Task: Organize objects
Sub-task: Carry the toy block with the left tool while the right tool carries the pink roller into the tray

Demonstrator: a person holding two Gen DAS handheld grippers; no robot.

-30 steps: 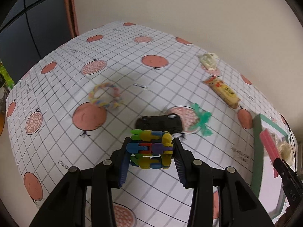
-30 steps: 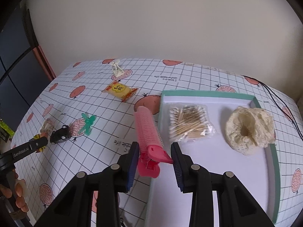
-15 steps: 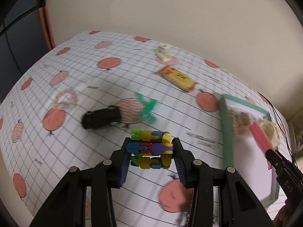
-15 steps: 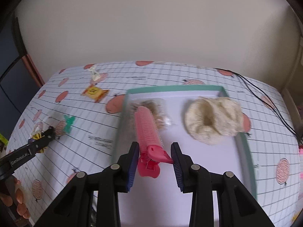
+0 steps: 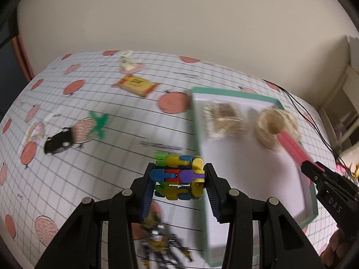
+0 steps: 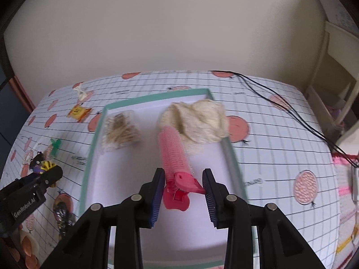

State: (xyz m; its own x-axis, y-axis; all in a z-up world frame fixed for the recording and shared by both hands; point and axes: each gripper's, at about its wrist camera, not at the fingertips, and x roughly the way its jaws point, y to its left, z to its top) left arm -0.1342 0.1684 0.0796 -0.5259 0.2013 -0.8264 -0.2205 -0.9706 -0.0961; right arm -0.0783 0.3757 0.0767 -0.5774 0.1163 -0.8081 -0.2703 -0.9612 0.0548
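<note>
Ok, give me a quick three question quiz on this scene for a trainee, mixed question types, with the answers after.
1. True or false: the right gripper holds the pink ribbed hair roller clip above the green-rimmed white tray.
2. Multiple choice: what does the left gripper hold? A) a small black toy car B) a multicoloured plastic block toy C) a yellow snack packet
3. Fill in: besides the clear bag of cotton swabs, the tray already holds a cream-coloured fluffy ____.

Key:
1. True.
2. B, the multicoloured plastic block toy; the small black toy car and yellow snack packet lie on the tablecloth.
3. Scrunchie.
</note>
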